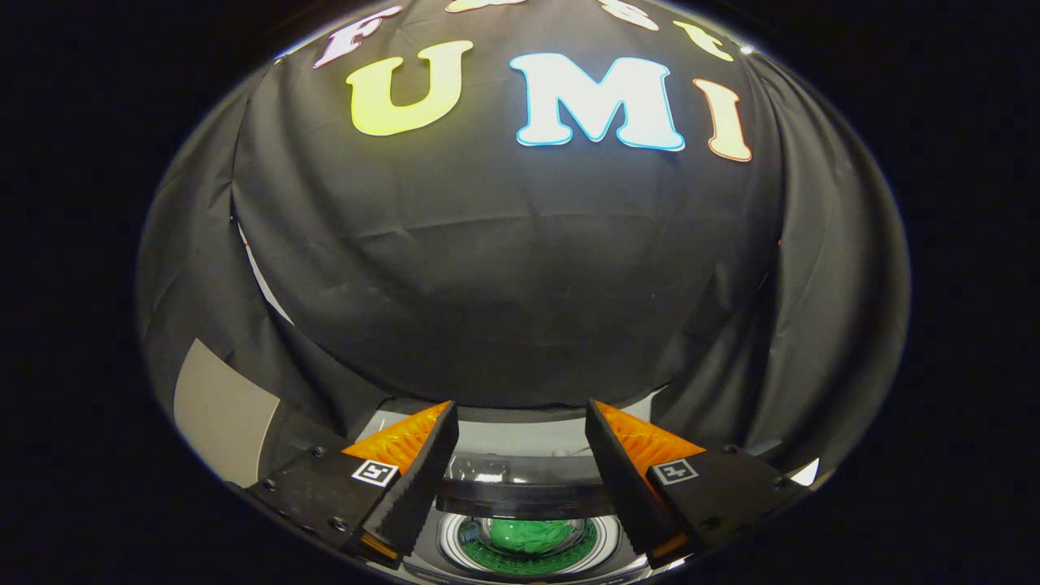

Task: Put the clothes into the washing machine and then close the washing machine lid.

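Hanging wide apart with nothing held, the gripper (520,422) has black-and-white square tags on its fingers (406,479), and the green clothes (532,535) sit below between them, inside the washer (528,487).

Gripper (520,422) fingers spread, empty; below them, green clothes (532,535) inside the washing machine (528,487) drum.

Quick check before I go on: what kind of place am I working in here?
Likely a staged test booth, not a real laundry room. Black cloth hangs as the wall, a small top-loading washing machine sits below it with green clothes in its drum, and the gripper hangs open above.
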Motion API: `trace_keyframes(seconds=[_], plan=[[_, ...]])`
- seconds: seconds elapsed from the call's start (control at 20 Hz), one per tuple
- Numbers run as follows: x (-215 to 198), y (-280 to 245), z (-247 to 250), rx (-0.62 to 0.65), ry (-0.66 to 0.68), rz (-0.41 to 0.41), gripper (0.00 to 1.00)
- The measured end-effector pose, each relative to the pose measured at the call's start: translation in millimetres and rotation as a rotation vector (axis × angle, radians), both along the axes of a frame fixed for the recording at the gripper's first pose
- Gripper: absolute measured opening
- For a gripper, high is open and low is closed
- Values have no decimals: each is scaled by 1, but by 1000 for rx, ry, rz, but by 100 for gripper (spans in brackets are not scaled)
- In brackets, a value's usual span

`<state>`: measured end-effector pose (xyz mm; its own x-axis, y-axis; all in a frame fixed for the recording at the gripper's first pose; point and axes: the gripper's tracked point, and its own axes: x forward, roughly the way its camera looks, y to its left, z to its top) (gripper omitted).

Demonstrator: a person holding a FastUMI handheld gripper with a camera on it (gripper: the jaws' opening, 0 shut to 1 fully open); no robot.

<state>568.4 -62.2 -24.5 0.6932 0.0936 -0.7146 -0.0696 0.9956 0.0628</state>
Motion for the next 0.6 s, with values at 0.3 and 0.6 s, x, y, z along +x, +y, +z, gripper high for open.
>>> trace_keyframes(seconds=[0.3,0.6], plan=[[-1,-2,-15,16,23,-28,97],[-4,-2,-17,12,28,-24,98]])
